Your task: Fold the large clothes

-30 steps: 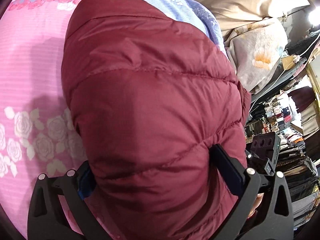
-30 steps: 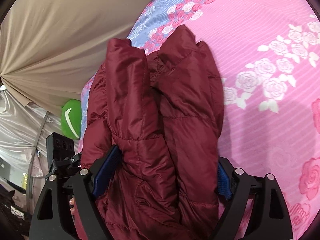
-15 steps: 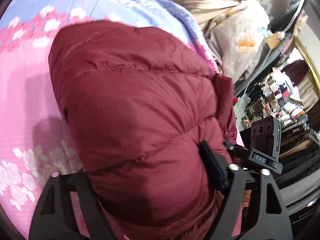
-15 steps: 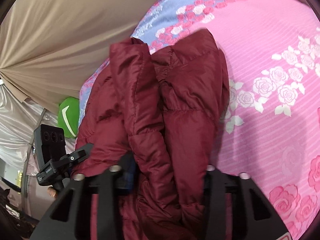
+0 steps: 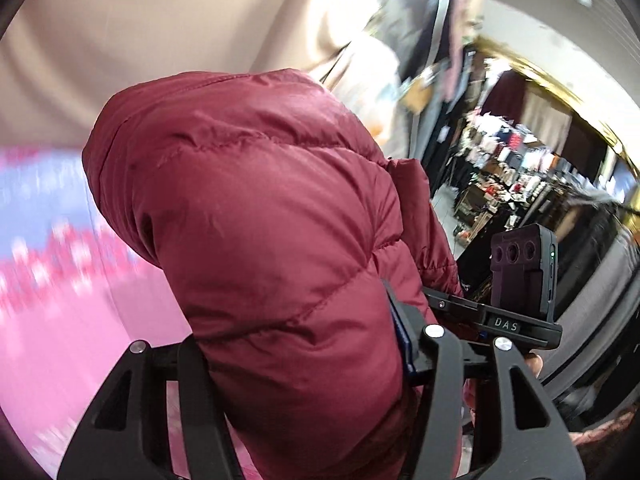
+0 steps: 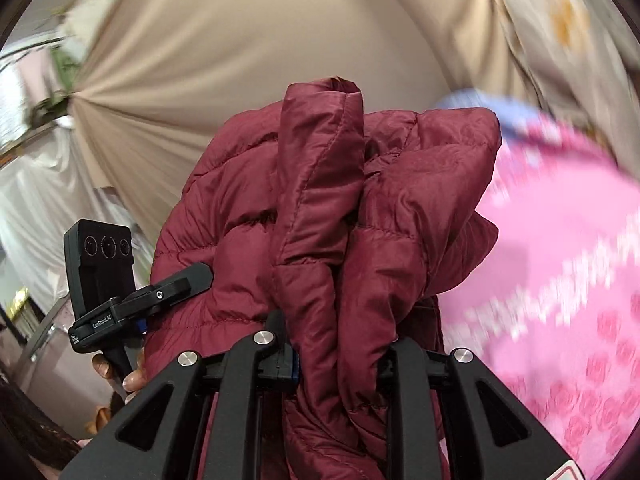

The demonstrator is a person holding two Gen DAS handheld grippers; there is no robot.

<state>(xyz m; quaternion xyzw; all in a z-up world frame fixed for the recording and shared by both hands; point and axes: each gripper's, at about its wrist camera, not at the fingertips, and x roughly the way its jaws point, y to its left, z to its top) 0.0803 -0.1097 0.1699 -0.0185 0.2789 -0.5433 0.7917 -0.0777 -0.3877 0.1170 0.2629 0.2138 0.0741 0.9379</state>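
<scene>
**Both claws squeezing the red padded jacket above the bed**

Left gripper [image 5: 304, 364] is holding a thick part of the dark red quilted jacket [image 5: 256, 216] between its two black fingers, and the jaws are closing on it at this moment. The padded cloth is filling the whole gap and is bulging out over the fingers toward 12 o'clock in the left wrist view. A blue pad [image 5: 402, 340] on the finger at the 3 o'clock side is pressing into the cloth.

Right gripper [image 6: 340, 354] is pinching a narrower bunch of the same jacket [image 6: 320, 208], its jaws also closing, with several folds of cloth squeezed between them. The bundle is standing up from the fingers toward 12 o'clock, with a rolled edge at its top.

At 9 o'clock in the right wrist view a small black camera unit [image 6: 100, 264] is sitting on a bracket, and some fingers of a person [image 6: 134, 376] are showing just under it.

The pink bed cover with roses [image 6: 568, 320] is lying blurred at 3 to 4 o'clock in that view, below the jacket. A beige curtain [image 6: 240, 60] is hanging behind. In the left wrist view, crowded shelves [image 5: 512, 176] are showing at 2 o'clock, too blurred to read.
</scene>
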